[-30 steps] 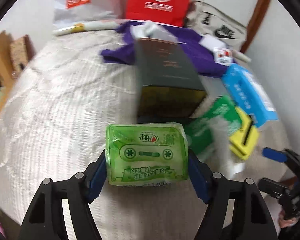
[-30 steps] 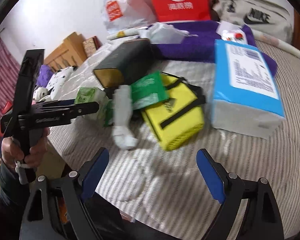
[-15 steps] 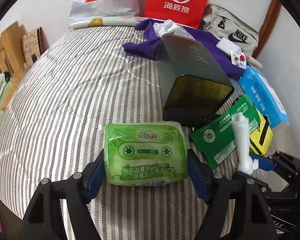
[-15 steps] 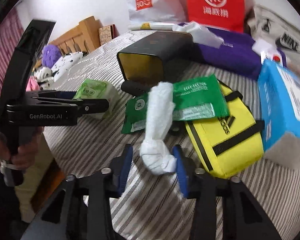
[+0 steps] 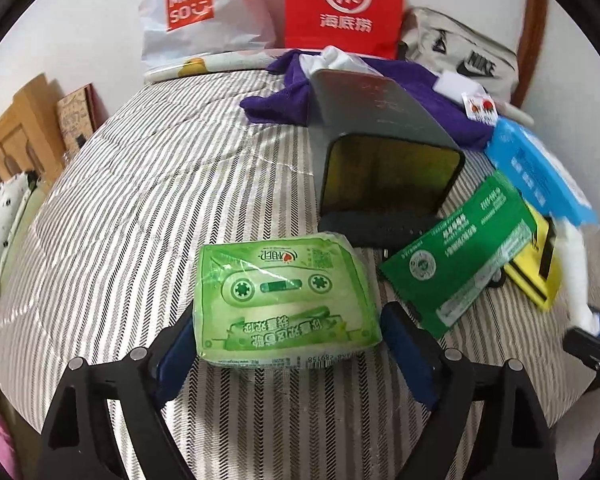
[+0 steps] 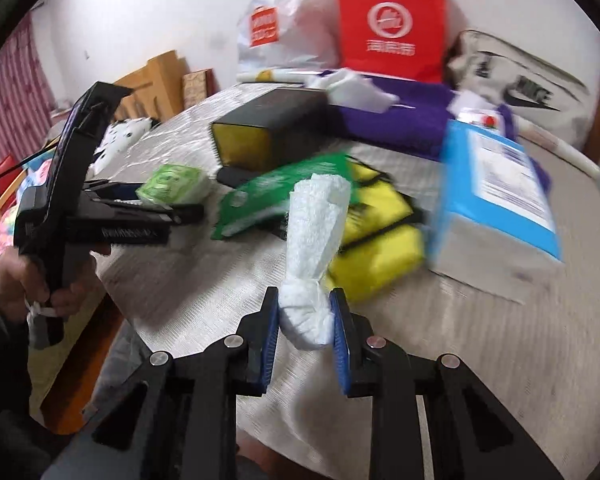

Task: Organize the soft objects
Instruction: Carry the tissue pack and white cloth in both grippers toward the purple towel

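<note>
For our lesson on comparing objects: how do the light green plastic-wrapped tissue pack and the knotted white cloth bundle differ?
The light green plastic-wrapped tissue pack is blocky, printed and lies flat on the bed; the knotted white cloth bundle is long, plain and raised off it. The pack sits between opening jaws; the bundle is clamped. Both look soft.

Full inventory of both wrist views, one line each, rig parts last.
tissue pack: 1, green, on bed, between left fingers
white cloth: 1, knotted, in right gripper
green pouch: 1, on yellow bag
yellow bag: 1, mid-bed
dark box: 1, mid-bed
blue pack: 1, right
purple cloth: 1, far side
red bag: 1, at wall
white bag: 1, at wall
grey bag: 1, at wall
left gripper: jaws opening around pack
right gripper: shut on cloth
hand: 1, holding left gripper
</note>
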A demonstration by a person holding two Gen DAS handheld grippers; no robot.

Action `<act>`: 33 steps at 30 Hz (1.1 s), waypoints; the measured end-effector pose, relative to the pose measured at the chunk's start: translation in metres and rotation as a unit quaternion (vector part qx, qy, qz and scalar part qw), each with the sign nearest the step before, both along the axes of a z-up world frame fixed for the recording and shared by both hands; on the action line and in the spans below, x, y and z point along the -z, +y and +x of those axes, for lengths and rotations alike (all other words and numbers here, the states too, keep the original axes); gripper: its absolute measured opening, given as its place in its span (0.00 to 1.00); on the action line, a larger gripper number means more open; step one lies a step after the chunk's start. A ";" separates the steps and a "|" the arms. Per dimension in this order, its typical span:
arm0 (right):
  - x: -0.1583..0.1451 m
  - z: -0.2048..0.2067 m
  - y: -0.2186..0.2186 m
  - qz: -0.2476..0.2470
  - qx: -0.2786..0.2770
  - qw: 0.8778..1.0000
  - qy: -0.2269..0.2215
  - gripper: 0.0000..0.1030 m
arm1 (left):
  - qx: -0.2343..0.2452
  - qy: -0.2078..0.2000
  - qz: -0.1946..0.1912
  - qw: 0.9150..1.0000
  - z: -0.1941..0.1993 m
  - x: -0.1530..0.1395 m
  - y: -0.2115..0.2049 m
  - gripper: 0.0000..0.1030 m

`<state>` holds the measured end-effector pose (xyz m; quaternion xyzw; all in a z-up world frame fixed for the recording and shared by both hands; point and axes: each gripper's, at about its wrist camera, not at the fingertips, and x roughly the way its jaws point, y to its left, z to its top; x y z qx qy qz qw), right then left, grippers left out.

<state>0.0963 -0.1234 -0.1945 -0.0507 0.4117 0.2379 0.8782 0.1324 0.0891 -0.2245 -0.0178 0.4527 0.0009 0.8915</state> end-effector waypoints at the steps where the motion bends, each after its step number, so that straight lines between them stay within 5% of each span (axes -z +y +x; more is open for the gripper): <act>1: 0.001 -0.002 -0.007 -0.004 0.006 1.000 -0.001 0.24 | -0.005 0.001 -0.004 1.000 0.001 0.000 0.000 0.85; 11: 0.023 -0.016 -0.066 -0.023 0.074 0.997 0.022 0.25 | -0.010 0.007 0.014 1.000 0.001 0.002 -0.006 0.89; 17: 0.026 -0.010 -0.073 0.006 0.081 0.997 0.017 0.27 | -0.022 -0.005 0.001 1.000 -0.001 0.001 -0.003 0.89; 21: 0.026 -0.002 -0.072 0.020 0.084 0.996 0.019 0.36 | -0.034 -0.012 0.004 0.999 -0.005 -0.001 0.002 0.72; 24: 0.026 0.000 -0.069 0.027 0.085 0.996 0.019 0.43 | -0.025 -0.009 0.004 1.000 -0.007 -0.003 0.004 0.70; 28: 0.026 -0.001 -0.059 -0.010 0.088 0.996 0.006 0.39 | -0.009 -0.010 0.005 1.000 -0.014 -0.009 -0.002 0.70; 30: 0.026 -0.001 -0.058 -0.027 0.092 0.995 0.002 0.25 | -0.003 -0.012 0.011 1.000 -0.017 -0.014 -0.007 0.70; 33: 0.024 0.002 -0.063 -0.010 0.086 0.996 0.021 0.24 | 0.006 -0.008 -0.004 1.000 -0.019 -0.021 -0.009 0.70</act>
